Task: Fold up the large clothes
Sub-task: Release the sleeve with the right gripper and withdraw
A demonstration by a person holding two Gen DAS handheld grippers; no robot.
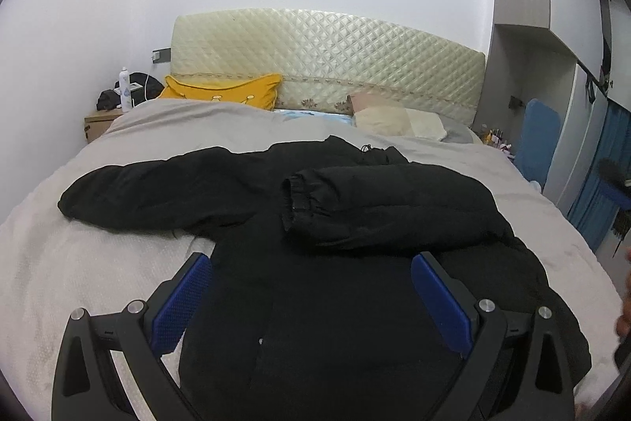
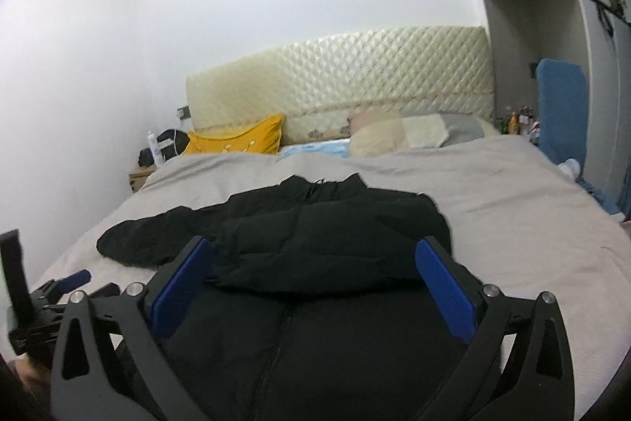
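Nearest the cameras, the left claw point(image 1: 311, 287) and the right claw point(image 2: 313, 273) both stand wide and grip nothing, each poised above the lower body of the black padded jacket point(image 1: 335, 302). The jacket lies front-up on the bed point(image 1: 79, 263), with its right sleeve point(image 1: 378, 208) folded across the chest and its left sleeve point(image 1: 157, 192) spread out to the side. Judged by its puffed quilting, the garment is light, soft and springy with a possibly slick shell; take hold at the outstretched sleeve's cuff or at the hem corners, pinching several layers.
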